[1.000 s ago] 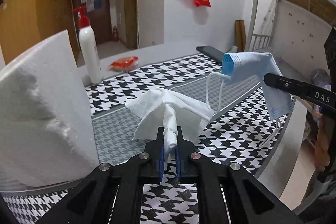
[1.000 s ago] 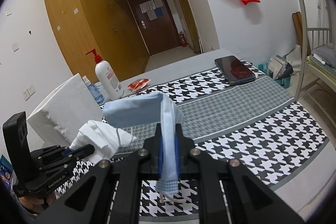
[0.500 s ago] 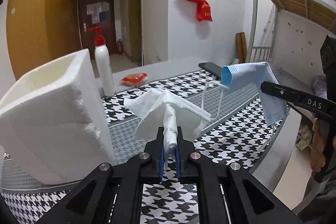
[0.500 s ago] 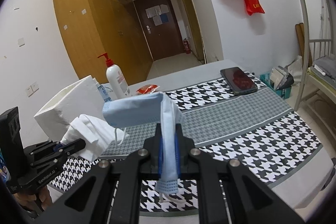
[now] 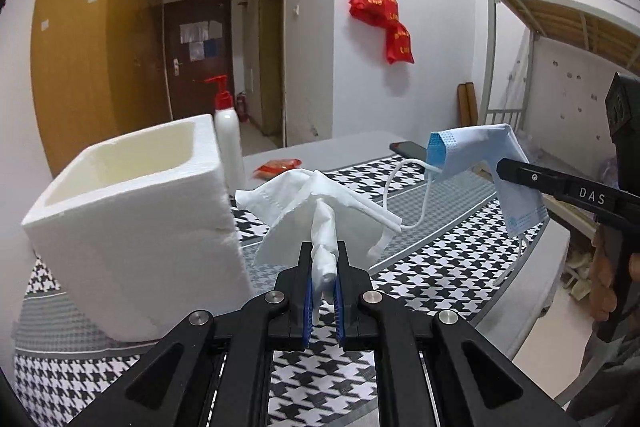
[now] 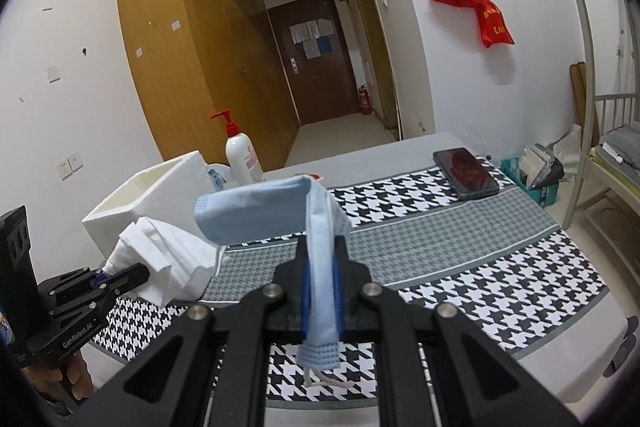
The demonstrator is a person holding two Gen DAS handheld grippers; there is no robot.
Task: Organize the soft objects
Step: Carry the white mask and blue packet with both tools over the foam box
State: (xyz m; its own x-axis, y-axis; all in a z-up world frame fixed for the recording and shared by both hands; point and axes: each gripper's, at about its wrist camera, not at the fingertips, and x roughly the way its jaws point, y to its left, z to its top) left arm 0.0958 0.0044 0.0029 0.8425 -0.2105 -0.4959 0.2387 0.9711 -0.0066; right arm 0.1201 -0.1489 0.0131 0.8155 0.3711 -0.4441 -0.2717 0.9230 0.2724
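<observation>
The left claw (image 5: 323,269) is closed tight on a white mask (image 5: 316,203), which is bunched between the blue pads and spreads open above them, lifted over the bench (image 5: 440,267) with its houndstooth cloth. In the left wrist view a white foam box (image 5: 132,223) stands on the bench at about 9 o'clock from this mask, just beside it, with its open top visible. A white pump bottle (image 5: 229,143) with a red head stands behind the box at about 11 o'clock.

The right claw (image 6: 320,273) is closed on a blue mask (image 6: 276,213). The mask is folded over the claw tips, and one end with the ear loop hangs below the pads. In the left wrist view this blue mask (image 5: 480,163) is in the air at about 2 o'clock from the white mask, near it; whether they touch is not clear.

A dark phone (image 6: 466,173) lies on the bench at 1 o'clock in the right wrist view, well apart from both masks. A small red packet (image 5: 278,166) lies near the bottle.
</observation>
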